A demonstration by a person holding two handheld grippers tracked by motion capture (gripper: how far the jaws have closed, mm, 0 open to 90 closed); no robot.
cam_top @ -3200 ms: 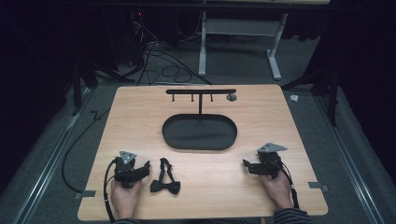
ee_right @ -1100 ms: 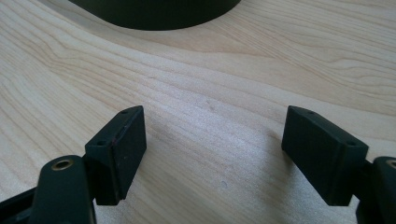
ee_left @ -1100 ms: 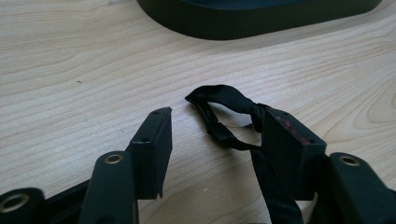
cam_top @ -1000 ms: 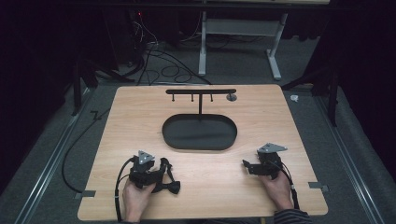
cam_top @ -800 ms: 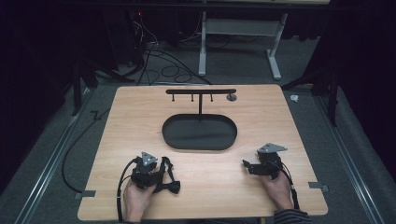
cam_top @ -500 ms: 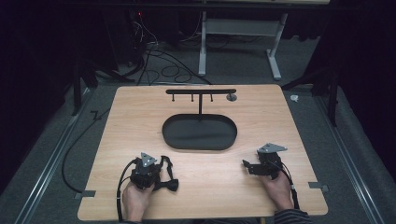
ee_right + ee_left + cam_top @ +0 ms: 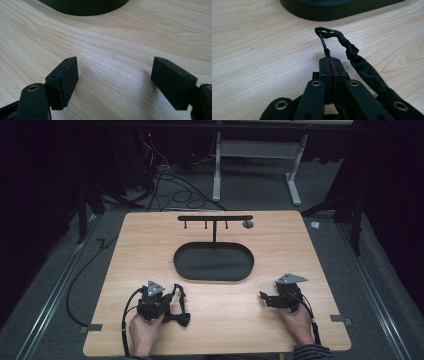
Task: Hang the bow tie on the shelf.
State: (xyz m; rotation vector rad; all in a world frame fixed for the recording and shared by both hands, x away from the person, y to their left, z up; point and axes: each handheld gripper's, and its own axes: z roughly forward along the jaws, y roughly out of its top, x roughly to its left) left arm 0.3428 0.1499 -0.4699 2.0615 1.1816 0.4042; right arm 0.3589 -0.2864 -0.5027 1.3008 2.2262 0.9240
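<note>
My left gripper [image 7: 329,65] is clamped on the thin part of the black bow tie's strap [image 7: 325,47], near the table's [image 7: 320,255] front edge, left of centre. The bow tie [image 7: 179,319] lies just beside that gripper on its right, the padded band [image 7: 364,72] looping away. It looks light, limp fabric; I judge it will dangle and swing when lifted, so holding the strap near its loop suits hooking it on the stand [image 7: 215,218] near the back edge. My right gripper [image 7: 113,82] rests near the front right, jaws wide apart, holding nothing.
</note>
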